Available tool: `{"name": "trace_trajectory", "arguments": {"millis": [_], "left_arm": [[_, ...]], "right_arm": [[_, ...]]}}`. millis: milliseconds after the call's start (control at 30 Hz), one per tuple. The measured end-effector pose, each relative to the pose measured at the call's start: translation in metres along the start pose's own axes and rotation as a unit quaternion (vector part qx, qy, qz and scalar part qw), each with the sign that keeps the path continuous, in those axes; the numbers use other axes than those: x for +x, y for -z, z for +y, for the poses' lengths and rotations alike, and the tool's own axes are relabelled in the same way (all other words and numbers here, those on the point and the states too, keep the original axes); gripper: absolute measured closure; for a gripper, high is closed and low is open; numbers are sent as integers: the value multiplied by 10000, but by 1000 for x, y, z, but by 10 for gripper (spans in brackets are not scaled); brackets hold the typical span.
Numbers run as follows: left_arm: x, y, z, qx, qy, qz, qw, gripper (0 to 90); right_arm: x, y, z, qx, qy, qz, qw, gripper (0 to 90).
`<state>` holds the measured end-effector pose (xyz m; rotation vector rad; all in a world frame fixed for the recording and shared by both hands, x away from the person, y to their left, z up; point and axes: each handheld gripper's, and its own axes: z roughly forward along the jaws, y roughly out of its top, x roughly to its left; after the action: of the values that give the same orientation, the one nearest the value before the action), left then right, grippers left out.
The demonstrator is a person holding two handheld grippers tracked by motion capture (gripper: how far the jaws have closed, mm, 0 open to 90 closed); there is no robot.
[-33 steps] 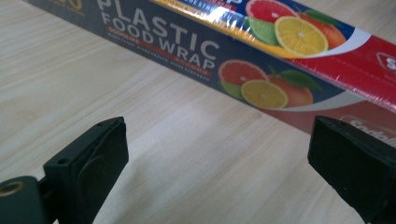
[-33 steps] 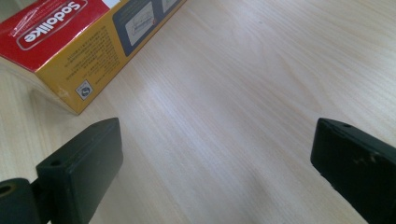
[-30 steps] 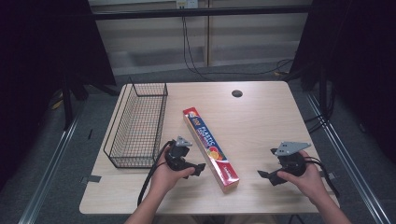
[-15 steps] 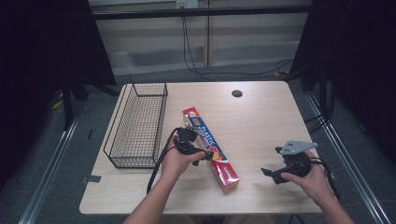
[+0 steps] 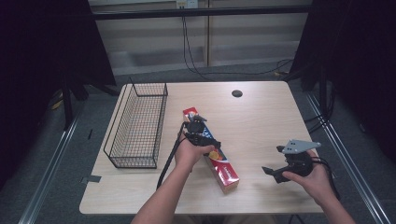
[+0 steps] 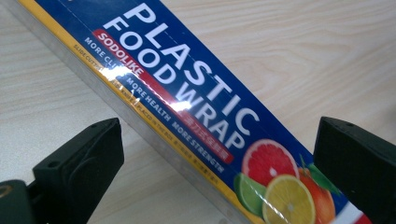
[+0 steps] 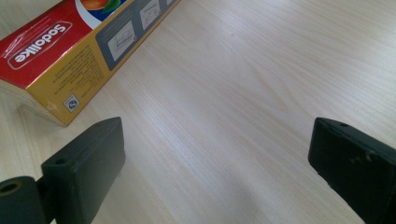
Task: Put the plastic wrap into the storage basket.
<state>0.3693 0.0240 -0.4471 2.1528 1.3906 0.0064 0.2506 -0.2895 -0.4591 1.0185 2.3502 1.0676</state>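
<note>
Item: box of plastic food wrap [image 5: 210, 147] — long, blue-topped with a red end, lying flat and slantwise near the middle of the table [image 5: 261, 116], its red end toward the near edge.

Left gripper [image 5: 200, 132] — poised over the box's middle, jaws spread wide, one on each long side, neither touching the card as far as the left gripper view tells.

Right gripper [image 5: 275, 171] — held low at the near right, well apart from the box, jaws likewise spread over bare wood.

Wire basket [image 5: 138, 122] — left of the box, standing empty.

Handling note, a judgement only: the likely step is a pinch across the box. Best done square to its long edges, lowered until the jaws flank the side walls — then closed gently, since thin card crushes and a slanted grip would let it swivel.
</note>
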Motion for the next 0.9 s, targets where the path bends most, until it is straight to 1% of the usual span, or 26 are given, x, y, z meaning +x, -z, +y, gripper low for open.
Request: {"name": "trace_trajectory", "arguments": {"millis": [100, 133, 200, 233, 267, 333, 367, 400, 567, 600, 633, 733, 767, 900], "left_arm": [[-1, -4, 3, 13, 82, 80, 9999, 19], [-2, -6, 5, 21, 160, 152, 9998, 19], [-3, -9, 6, 16, 265, 125, 9996, 19], [-3, -10, 7, 30, 264, 181, 9995, 19], [-3, -10, 7, 30, 264, 181, 9995, 18], [-3, -15, 7, 53, 356, 245, 9991, 19], [-3, -15, 7, 53, 356, 245, 9991, 19], [-2, -16, 8, 103, 334, 284, 9990, 19], [-2, -19, 8, 127, 403, 297, 9987, 23], [-1, -19, 8, 197, 462, 242, 9984, 28], [-1, -19, 8, 221, 501, 247, 9982, 30], [0, -19, 9, 219, 512, 230, 9982, 35], [0, -20, 8, 237, 578, 202, 9978, 37], [1, -21, 9, 261, 552, 208, 9979, 43]], "right_arm": [[-1, 0, 1, -35, -23, 16, 10000, 36], [-1, 0, 1, -28, -25, 17, 10000, 36], [0, 0, 1, -34, -39, 17, 10000, 36], [0, 0, 1, -38, -23, 34, 10000, 36], [0, 0, 1, -43, -16, 42, 10000, 36], [0, 0, 1, -40, -13, 39, 10000, 36], [0, 0, 1, -40, -13, 39, 10000, 36], [0, 0, 1, -64, -20, 25, 10000, 36], [0, 0, 1, -69, -11, 26, 10000, 36], [0, 0, 2, -79, -23, 12, 10000, 36], [-1, 0, 2, -82, -23, 29, 10000, 36], [-1, 0, 2, -105, -25, 23, 9999, 36], [-1, 0, 2, -105, -17, 24, 9999, 36], [0, 0, 2, -98, -12, 15, 10000, 37]]}}
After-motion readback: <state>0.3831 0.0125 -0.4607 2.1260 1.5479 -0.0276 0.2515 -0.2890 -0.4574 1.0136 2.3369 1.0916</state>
